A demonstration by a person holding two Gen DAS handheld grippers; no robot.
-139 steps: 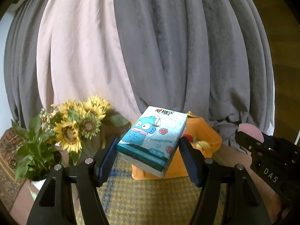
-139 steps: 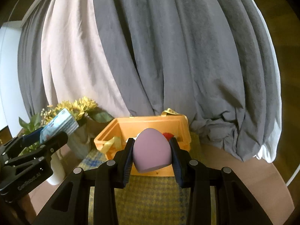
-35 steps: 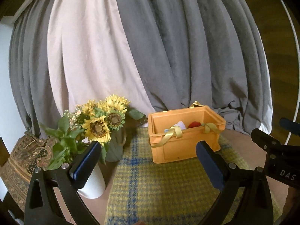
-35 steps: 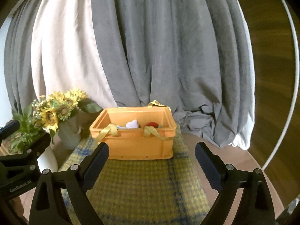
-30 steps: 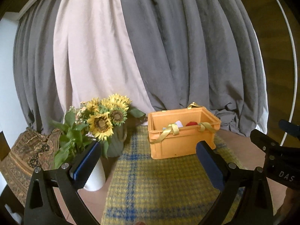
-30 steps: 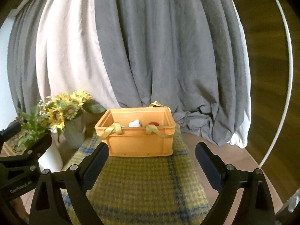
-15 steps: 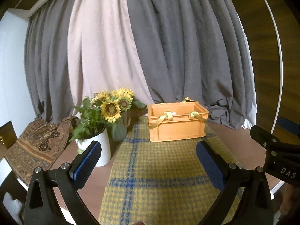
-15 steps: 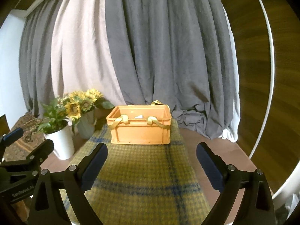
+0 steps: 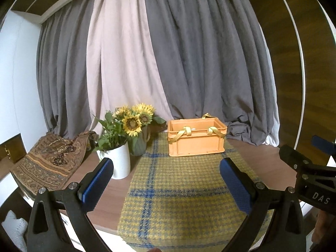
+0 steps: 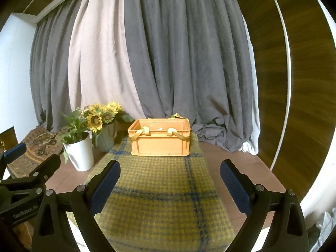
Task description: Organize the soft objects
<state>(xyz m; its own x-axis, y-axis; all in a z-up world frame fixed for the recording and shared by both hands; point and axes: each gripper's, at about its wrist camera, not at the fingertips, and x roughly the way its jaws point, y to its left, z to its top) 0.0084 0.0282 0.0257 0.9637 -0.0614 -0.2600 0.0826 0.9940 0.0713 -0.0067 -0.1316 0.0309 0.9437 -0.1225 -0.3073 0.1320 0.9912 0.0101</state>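
An orange crate (image 9: 196,139) (image 10: 160,141) with yellow ribbon handles stands at the far end of a yellow and blue plaid mat (image 9: 182,193) (image 10: 159,197). Only a sliver of something pale (image 10: 160,129) shows over its rim; the rest of its contents are hidden. My left gripper (image 9: 167,180) is open and empty, well back from the crate over the near part of the mat. My right gripper (image 10: 170,181) is also open and empty, at a similar distance. Each gripper appears at the edge of the other's view.
A white pot of greenery (image 9: 119,161) (image 10: 80,154) and a grey-green vase of sunflowers (image 9: 138,145) (image 10: 106,139) stand left of the crate. A patterned cloth (image 9: 50,157) lies at far left. Grey and pink curtains (image 9: 168,52) hang behind. The round wooden table's edge (image 10: 273,163) curves on the right.
Both grippers have pulled back from the crate, which looks smaller and farther now. Earlier they held a tissue pack and a pink sponge; both have been open and empty for the last second.
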